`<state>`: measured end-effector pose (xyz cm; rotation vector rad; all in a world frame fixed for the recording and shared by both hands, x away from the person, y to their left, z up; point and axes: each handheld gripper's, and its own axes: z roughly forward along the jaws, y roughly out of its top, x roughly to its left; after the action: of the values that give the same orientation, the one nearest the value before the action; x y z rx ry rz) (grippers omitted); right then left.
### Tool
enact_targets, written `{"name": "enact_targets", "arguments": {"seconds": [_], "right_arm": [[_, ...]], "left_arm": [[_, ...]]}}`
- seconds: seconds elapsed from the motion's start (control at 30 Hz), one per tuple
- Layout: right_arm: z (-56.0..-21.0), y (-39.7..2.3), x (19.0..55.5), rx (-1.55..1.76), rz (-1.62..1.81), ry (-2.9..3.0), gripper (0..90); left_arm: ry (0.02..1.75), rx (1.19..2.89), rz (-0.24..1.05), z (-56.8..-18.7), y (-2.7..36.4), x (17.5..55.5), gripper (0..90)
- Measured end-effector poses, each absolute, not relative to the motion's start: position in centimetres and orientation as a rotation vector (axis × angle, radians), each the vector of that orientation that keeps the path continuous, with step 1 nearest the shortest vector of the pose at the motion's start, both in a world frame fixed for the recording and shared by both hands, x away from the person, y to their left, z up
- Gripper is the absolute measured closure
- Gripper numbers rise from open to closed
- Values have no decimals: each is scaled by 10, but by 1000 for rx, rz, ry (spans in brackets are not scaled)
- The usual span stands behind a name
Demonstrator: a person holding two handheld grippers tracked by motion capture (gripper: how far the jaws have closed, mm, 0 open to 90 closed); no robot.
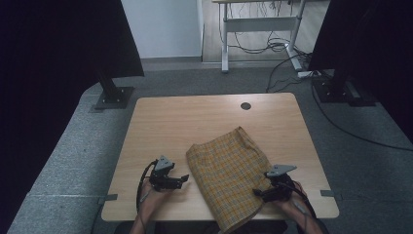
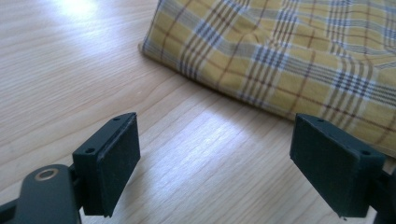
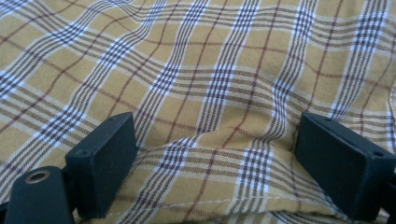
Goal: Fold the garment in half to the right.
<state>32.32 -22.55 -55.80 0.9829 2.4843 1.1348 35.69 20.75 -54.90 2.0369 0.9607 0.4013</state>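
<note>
on the wooden counter (image 1: 195, 117), near its front edge, lies a yellow checked cloth (image 1: 226, 170). it is folded flat, and its near end hangs a little over the front edge of the counter. the left tool (image 1: 184, 178) is just beside the left edge of the cloth, above bare wood; its jaws stand wide apart with nothing between them, and they point toward the cloth. the right tool (image 1: 257, 193) is over the right part of the cloth, close to its hem; its jaws are also wide apart, one on each side of a small fold, and they do not press the fabric.
</note>
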Motion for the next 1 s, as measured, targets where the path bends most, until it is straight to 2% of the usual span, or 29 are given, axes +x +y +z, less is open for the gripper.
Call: {"name": "enact_targets", "arguments": {"seconds": [0.27, 0.53, 0.7, 1.0], "right_arm": [[-556, -201, 317, 1090, 1103, 2424, 119], [-535, -221, 325, 834, 1208, 2539, 104], [-551, -215, 338, 652, 1148, 2696, 113], [-555, -208, 336, 801, 1135, 2637, 144]], "left_arm": [[1009, 2095, 424, -555, 214, 358, 150], [998, 2140, 478, -556, 214, 354, 125], [993, 2145, 474, -556, 215, 354, 110], [990, 2149, 471, -556, 215, 354, 100]]}}
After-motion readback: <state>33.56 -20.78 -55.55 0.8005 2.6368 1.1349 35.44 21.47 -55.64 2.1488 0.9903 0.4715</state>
